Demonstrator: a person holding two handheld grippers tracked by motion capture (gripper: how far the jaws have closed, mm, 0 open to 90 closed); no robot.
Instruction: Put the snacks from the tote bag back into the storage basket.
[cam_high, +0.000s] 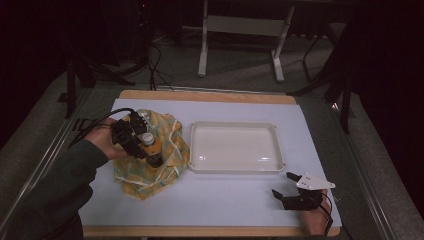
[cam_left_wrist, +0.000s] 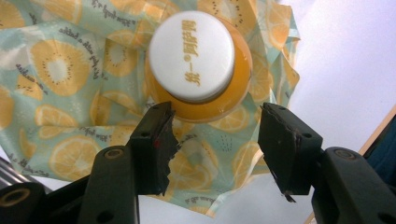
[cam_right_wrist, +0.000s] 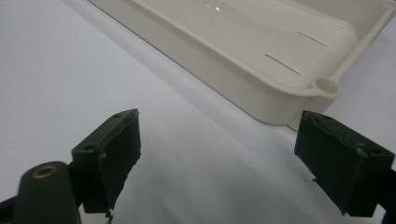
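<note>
A small bottle of orange drink with a white cap stands on a crumpled fruit-print cloth. In the high view the bottle and cloth lie at the left of the white mat. My left gripper is open, its jaws wide apart just short of the bottle's sides and not pressing on it. A hand holds this gripper over the cloth. At the front right my right gripper rests open. Between its jaws there is only bare mat, near a corner of the tray.
A shallow white plastic tray sits in the middle of the mat, its near wall close ahead of the right gripper. The white mat covers a wooden tabletop. Beyond the table stand a frame's legs and cables on the floor.
</note>
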